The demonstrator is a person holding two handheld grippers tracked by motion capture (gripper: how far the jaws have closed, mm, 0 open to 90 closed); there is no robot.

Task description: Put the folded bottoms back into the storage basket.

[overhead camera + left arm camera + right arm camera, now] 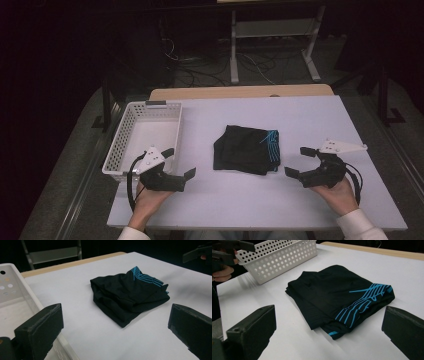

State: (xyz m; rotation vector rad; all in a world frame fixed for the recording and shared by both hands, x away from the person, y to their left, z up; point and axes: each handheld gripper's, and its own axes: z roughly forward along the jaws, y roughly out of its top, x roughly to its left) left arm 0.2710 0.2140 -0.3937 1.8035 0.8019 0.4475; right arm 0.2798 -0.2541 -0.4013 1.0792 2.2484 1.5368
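White tabletop point(310, 125) bears folded black cloth point(245, 149), perforated basket point(131, 121); both hand-held grippers spread, empty.

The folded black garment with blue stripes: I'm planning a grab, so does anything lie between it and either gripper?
Nothing visible does. The folded black garment with blue stripes lies alone on bare white tabletop, with the left gripper and right gripper open on either side. The white perforated plastic basket sits off to the left.

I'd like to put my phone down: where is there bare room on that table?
Bare white table lies beyond and right of the folded black garment with blue stripes, and along the near edge. The white perforated plastic basket crowds the left.
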